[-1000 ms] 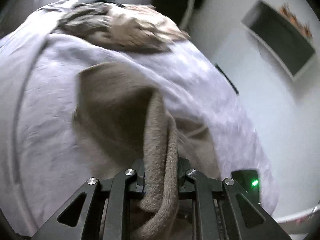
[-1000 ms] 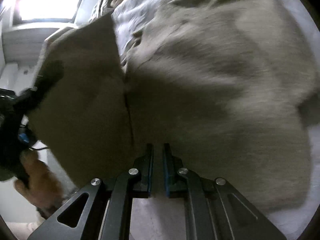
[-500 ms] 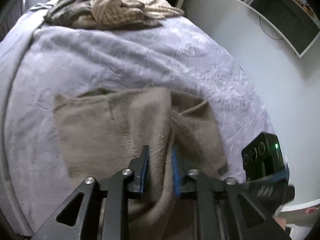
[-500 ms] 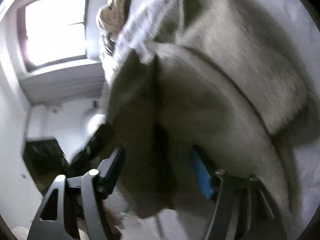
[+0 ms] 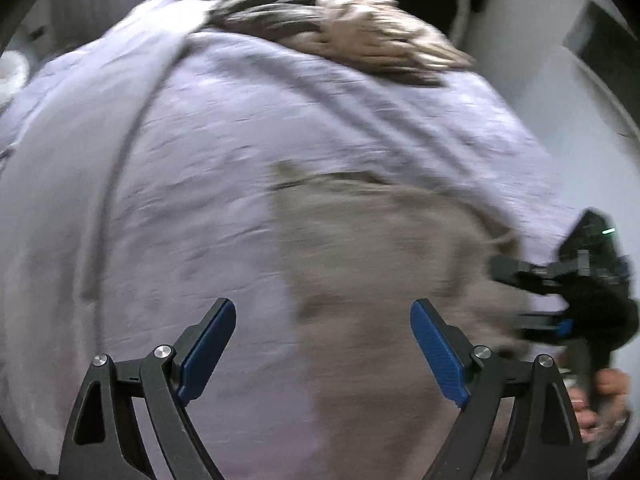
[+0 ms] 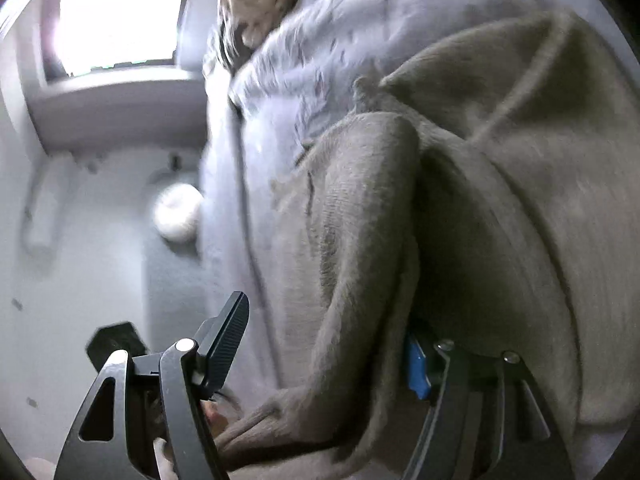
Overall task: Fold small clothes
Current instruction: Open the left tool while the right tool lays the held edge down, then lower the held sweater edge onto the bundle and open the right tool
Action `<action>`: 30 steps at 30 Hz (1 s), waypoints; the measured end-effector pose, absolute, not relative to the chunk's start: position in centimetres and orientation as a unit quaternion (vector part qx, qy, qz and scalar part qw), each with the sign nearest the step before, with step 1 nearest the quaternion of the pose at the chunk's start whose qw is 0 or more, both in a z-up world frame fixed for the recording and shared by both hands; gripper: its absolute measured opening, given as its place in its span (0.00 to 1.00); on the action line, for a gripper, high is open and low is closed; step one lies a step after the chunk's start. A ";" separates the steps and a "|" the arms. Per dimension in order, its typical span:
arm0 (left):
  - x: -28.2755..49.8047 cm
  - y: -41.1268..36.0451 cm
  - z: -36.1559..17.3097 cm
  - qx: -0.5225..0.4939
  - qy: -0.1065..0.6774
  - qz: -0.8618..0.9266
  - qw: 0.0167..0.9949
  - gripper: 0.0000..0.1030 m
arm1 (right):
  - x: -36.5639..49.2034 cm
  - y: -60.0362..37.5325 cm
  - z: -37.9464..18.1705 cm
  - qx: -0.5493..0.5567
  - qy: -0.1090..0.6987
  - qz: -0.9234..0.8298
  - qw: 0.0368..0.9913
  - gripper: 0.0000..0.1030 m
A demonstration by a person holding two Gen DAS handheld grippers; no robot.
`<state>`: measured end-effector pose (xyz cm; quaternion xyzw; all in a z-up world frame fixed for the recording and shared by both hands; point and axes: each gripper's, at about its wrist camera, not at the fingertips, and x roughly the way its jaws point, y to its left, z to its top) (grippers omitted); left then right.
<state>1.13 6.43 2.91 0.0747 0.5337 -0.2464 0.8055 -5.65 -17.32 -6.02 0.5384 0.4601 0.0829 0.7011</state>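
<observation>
Released from the left hand-held gripper (image 5: 322,354), whose jaws have just been opening and now stand wide and empty, the beige garment (image 5: 384,264) lies on the bed (image 5: 160,184). Around a fold of it the right hand-held gripper (image 6: 324,344) has been closing, though no firm pinch shows; this fold looks laid.

Beige garment (image 6: 360,240) hides the right claw's (image 6: 320,344) blue pad.
</observation>
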 end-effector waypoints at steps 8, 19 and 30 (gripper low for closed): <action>1.6 8.6 -0.2 0.077 0.566 -0.212 0.793 0.87 | -6.0 -16.8 -0.1 0.455 0.420 0.088 0.780 0.13; -1.3 1.8 -0.9 0.139 0.548 -0.275 0.778 0.87 | -12.1 -24.1 -4.1 0.474 0.419 -0.024 0.774 0.14; -1.2 2.1 -1.7 0.142 0.565 -0.276 0.764 0.88 | -12.8 -25.2 -4.6 0.487 0.435 -0.048 0.755 0.26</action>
